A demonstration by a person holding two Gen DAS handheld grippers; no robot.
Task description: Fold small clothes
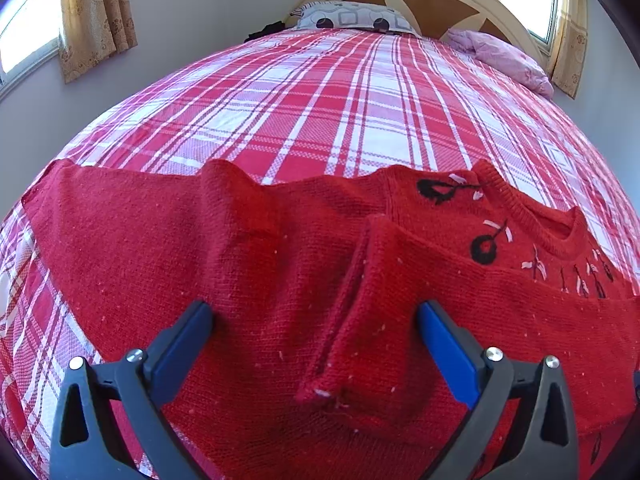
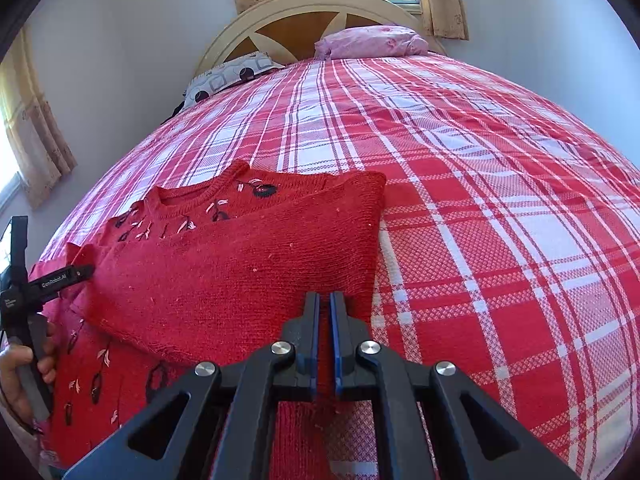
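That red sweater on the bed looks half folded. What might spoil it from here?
1. The right tongs are shut at the red sweater's edge; whether they pinch knit is unclear, so a pull might drag the fold askew.
2. The folded-over sleeve lies loose between the open left tongs; a careless grab might bunch it.
3. The sweater lies on a plaid bedspread, which might wrinkle underneath.

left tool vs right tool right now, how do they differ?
Left tool: jaws wide open, a folded sleeve of the red sweater lying between them, not pinched. Right tool: jaws shut; whether they pinch any knit cannot be told. Left sits over the sweater's middle, right at its edge by the plaid bedspread. Shared: black frames, blue pads, both tilted down at the sweater.
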